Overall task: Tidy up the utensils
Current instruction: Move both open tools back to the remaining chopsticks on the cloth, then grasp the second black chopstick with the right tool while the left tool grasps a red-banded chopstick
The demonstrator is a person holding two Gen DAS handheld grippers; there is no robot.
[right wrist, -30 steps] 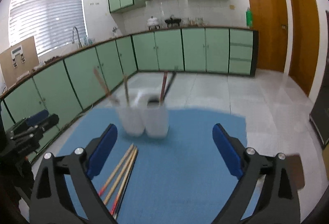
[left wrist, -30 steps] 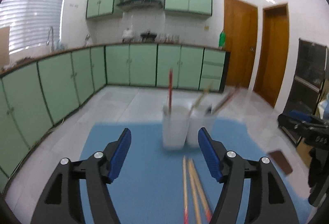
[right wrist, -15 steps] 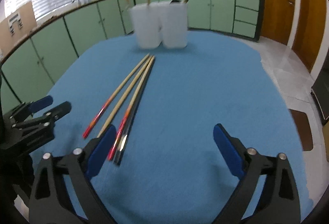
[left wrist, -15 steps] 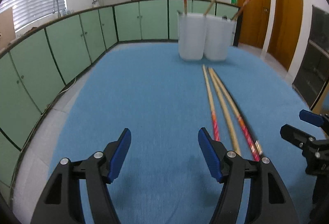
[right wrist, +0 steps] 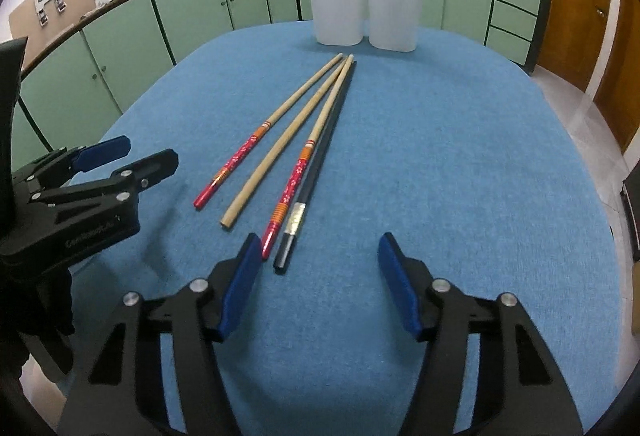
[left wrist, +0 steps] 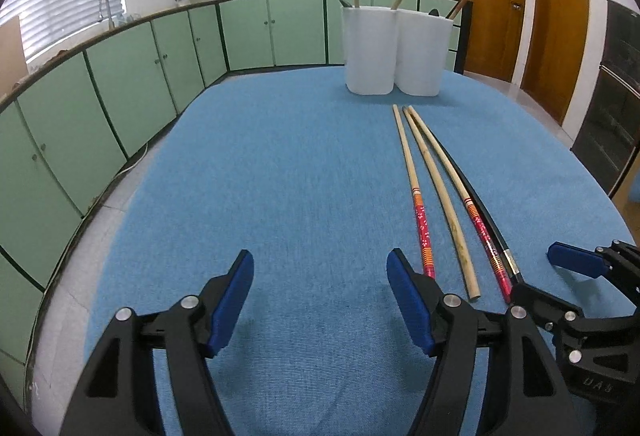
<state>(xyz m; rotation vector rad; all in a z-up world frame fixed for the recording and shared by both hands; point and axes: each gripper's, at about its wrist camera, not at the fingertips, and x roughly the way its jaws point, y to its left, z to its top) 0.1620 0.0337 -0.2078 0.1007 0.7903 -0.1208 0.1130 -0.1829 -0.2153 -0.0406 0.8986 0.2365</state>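
Several chopsticks lie side by side on the blue table: a red-handled one [right wrist: 248, 152], a plain bamboo one [right wrist: 276, 156], a second red-handled one [right wrist: 304, 160] and a black one [right wrist: 316, 164]. They also show in the left wrist view [left wrist: 444, 192]. Two white holders [left wrist: 394, 50] stand at the far edge, each with chopsticks upright in it; they appear in the right wrist view too [right wrist: 366, 6]. My left gripper [left wrist: 320, 300] is open and empty, left of the chopstick ends. My right gripper [right wrist: 320, 280] is open and empty, just behind the black chopstick's end.
The blue cloth-covered table [left wrist: 260, 176] fills the foreground. Green kitchen cabinets [left wrist: 120, 84] run along the left and back. Wooden doors [left wrist: 560, 16] stand at the right. The left gripper shows in the right wrist view [right wrist: 72, 188].
Both grippers dropped from high above the table to low over its near edge. The holders now look farther off, and the loose chopsticks lie right in front of the jaws.
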